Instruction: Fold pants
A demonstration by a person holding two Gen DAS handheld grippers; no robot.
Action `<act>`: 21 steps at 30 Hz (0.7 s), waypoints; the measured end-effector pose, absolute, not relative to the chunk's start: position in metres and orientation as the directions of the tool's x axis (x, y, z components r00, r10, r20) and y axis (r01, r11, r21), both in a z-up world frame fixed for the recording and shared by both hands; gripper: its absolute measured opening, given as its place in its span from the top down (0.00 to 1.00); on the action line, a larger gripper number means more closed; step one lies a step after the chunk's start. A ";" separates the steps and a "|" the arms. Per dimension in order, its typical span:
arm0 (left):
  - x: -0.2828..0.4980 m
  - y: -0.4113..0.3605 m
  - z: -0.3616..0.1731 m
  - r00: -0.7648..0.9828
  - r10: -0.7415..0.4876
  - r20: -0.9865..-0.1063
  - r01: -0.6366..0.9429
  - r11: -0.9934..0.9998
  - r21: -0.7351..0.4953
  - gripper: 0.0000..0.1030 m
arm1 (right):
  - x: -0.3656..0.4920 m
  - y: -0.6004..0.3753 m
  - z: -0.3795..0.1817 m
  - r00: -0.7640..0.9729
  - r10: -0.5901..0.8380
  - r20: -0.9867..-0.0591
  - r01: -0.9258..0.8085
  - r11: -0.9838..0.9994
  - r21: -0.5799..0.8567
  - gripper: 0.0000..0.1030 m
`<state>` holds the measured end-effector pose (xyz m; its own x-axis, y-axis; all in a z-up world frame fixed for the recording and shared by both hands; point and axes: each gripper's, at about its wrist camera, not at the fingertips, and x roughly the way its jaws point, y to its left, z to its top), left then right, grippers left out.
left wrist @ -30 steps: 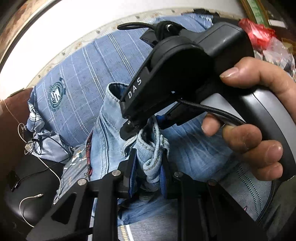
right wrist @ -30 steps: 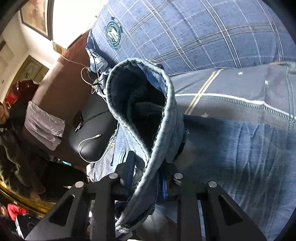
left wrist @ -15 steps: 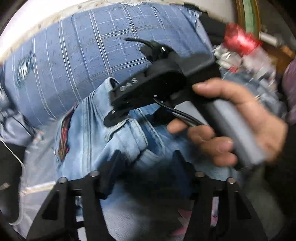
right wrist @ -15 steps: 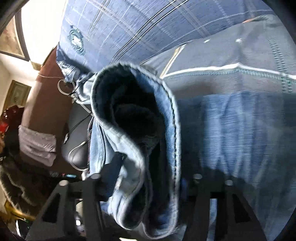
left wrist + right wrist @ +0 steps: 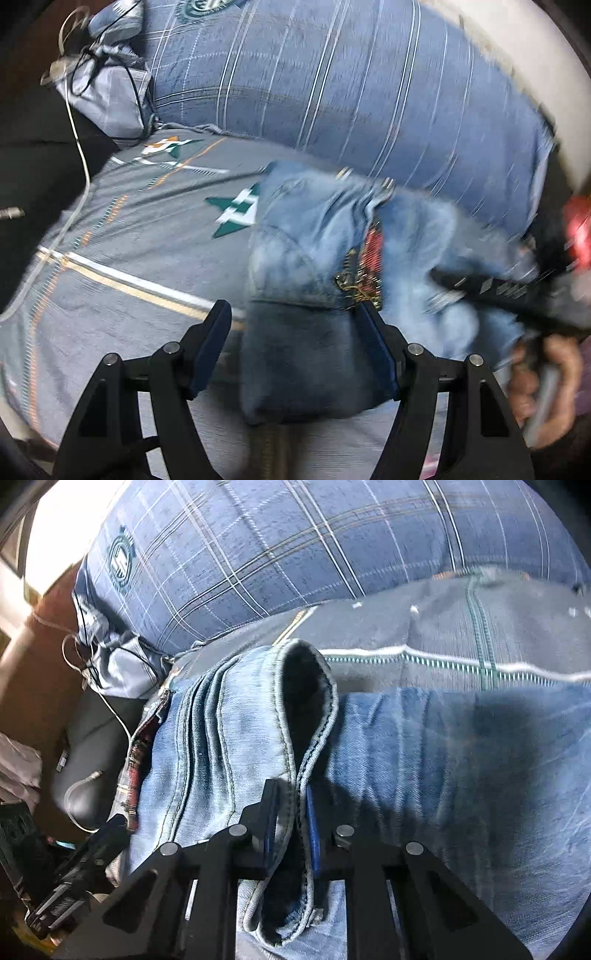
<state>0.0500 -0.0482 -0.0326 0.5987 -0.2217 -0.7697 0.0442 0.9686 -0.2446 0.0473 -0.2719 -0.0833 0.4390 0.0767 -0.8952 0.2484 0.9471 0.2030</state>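
My right gripper (image 5: 291,823) pinches the jeans (image 5: 229,738) hem; my left gripper (image 5: 295,343) is spread, denim lying loose between its jaws on the bed (image 5: 129,240). One-sided pull could slide the fold apart.

A blue plaid pillow (image 5: 295,554) lies on a grey patterned bedsheet (image 5: 129,229).

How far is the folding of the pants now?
Partly done: the jeans already lie doubled on the bed. In hand: the right gripper pinches the hem; the left gripper is open around the fabric. Left: release and flatten.
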 end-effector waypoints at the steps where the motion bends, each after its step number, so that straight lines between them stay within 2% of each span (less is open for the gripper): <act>1: 0.050 -0.050 -0.035 0.600 -0.189 -0.777 0.035 0.977 -0.211 0.29 | 0.048 -0.266 -0.081 0.455 0.075 -0.887 0.236 0.951 0.202 0.87; 3: 0.049 -0.050 -0.037 0.601 -0.114 -0.791 -0.013 0.988 -0.152 0.29 | 0.050 -0.256 -0.079 0.476 0.093 -0.875 0.201 0.957 0.211 0.88; 4: 0.048 -0.047 -0.039 0.593 -0.087 -0.801 -0.039 0.990 -0.136 0.25 | 0.054 -0.248 -0.084 0.460 0.076 -0.885 0.185 0.966 0.179 0.88; 5: 0.056 -0.040 -0.044 0.579 -0.084 -0.811 -0.053 0.989 -0.140 0.21 | 0.057 -0.243 -0.089 0.441 0.051 -0.896 0.177 0.974 0.142 0.87; 7: 0.055 -0.031 -0.048 0.558 -0.135 -0.819 -0.082 0.973 -0.217 0.21 | 0.060 -0.241 -0.094 0.421 0.018 -0.907 0.173 0.980 0.100 0.87; 12: 0.051 -0.037 -0.040 0.585 -0.136 -0.799 -0.059 0.976 -0.209 0.22 | 0.054 -0.259 -0.089 0.438 0.067 -0.896 0.224 0.958 0.181 0.64; 14: 0.049 -0.037 -0.034 0.599 -0.170 -0.782 -0.033 0.971 -0.236 0.24 | 0.047 -0.264 -0.079 0.471 0.102 -0.876 0.225 0.947 0.231 0.60; 18: 0.038 -0.038 -0.016 0.634 -0.260 -0.728 0.027 0.949 -0.316 0.23 | 0.029 -0.280 -0.053 0.567 0.122 -0.815 0.246 0.919 0.309 0.41; 21: 0.030 -0.045 -0.005 0.662 -0.323 -0.676 0.077 0.927 -0.368 0.23 | 0.017 -0.287 -0.043 0.594 0.098 -0.798 0.263 0.914 0.308 0.41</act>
